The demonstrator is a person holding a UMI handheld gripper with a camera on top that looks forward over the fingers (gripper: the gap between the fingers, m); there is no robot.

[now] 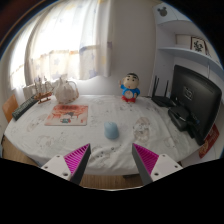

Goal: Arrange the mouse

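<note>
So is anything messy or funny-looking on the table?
Nothing looks spilled or broken. The mouse lies alone mid-table, beyond the open tool, its cable loosely coiled beside it. A doll stands upright near the monitor.

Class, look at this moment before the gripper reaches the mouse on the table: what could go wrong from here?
1. The gripper is open and the mouse lies beyond its fingers, so a poorly centred approach might push it across the tablecloth rather than grasp it.
2. A white cable lies loose beside the mouse and could snag a finger.
</note>
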